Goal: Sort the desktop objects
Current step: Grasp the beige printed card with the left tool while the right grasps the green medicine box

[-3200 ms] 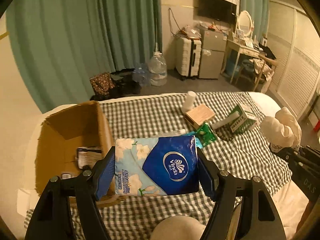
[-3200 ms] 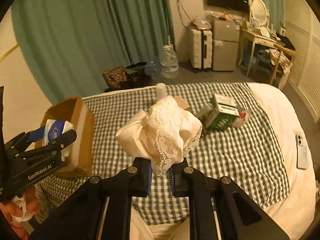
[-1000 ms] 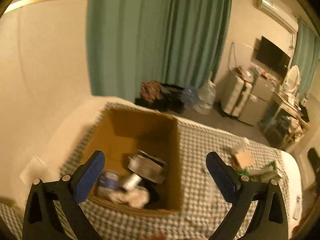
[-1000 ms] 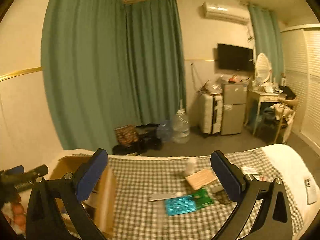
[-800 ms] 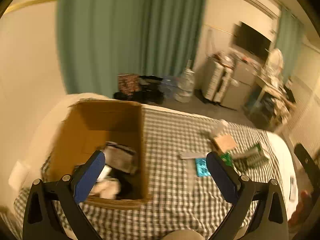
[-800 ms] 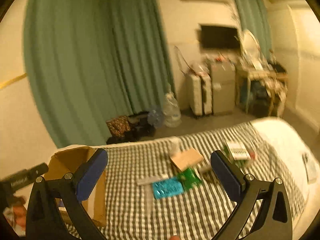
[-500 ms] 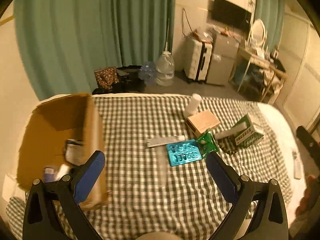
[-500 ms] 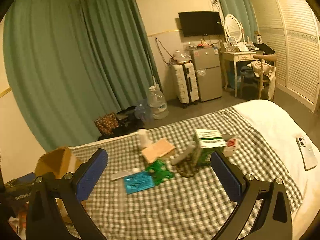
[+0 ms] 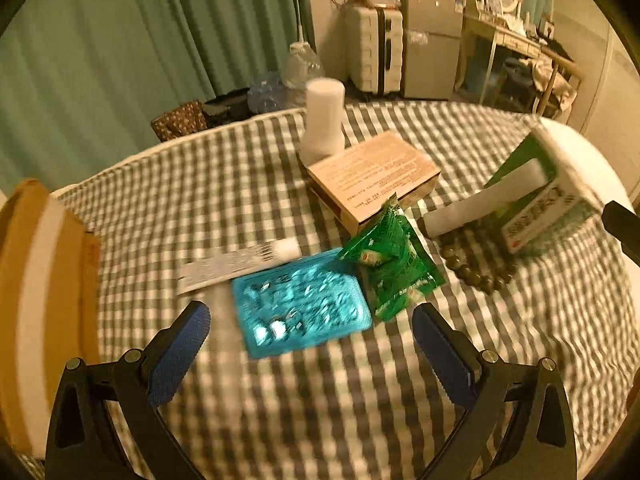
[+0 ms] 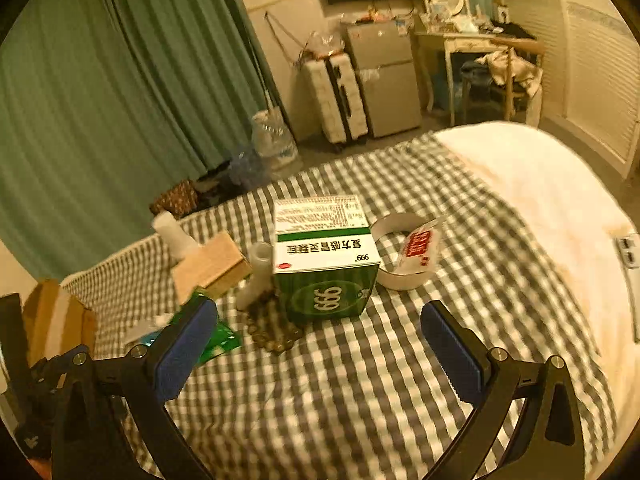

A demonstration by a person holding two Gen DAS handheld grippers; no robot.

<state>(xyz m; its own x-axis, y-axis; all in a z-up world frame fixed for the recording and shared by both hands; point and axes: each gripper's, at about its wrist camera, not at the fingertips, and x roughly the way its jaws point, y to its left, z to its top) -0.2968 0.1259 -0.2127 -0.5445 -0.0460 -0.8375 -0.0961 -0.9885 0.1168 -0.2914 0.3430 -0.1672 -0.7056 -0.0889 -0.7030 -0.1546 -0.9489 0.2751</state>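
Observation:
My left gripper is open and empty, hovering just short of a blue blister pack on the checked cloth. A green sachet, a flat tube, a tan box, a white bottle and a bead bracelet lie beyond. My right gripper is open and empty, facing a green and white medicine box. Beside that box are a white tube, a white tape ring and a red and white packet. The cardboard box stands at the left.
The checked cloth covers a white bed. A phone lies at the bed's right edge. Behind the bed are green curtains, water jugs, a suitcase, a small fridge and a desk with a chair.
Both grippers have let go of the tissue pack and the lace cloth over the cardboard box, swung right and dropped closer to the objects on the cloth.

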